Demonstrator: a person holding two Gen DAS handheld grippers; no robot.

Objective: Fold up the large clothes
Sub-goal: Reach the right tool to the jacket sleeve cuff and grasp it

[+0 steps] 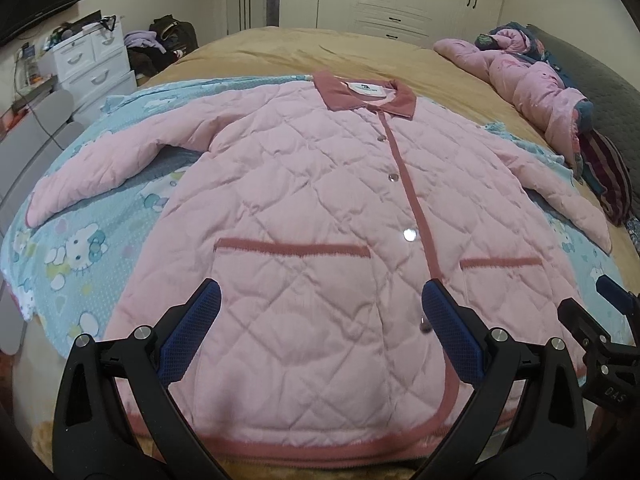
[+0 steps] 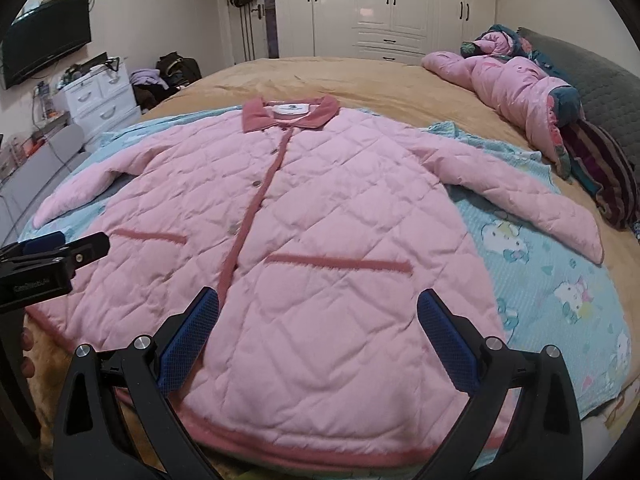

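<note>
Tan bedspread (image 1: 280, 52) carries a pale blue cartoon-print sheet (image 1: 80, 240); on it a pink quilted button-front jacket (image 1: 304, 216) lies flat, sleeves spread, its hem partly hidden behind the tongs. Left gripper (image 1: 320, 300) and right gripper (image 2: 318, 306) hover above the hem, jaws wide apart, gripping nothing

A home bedroom: a wide bed (image 2: 360, 76) under a tan cover fills the room, with white wardrobes (image 2: 384, 4) along the far wall. A wall-mounted television (image 2: 48, 38) hangs above white drawer units (image 2: 102, 96) (their tops cluttered).
</note>
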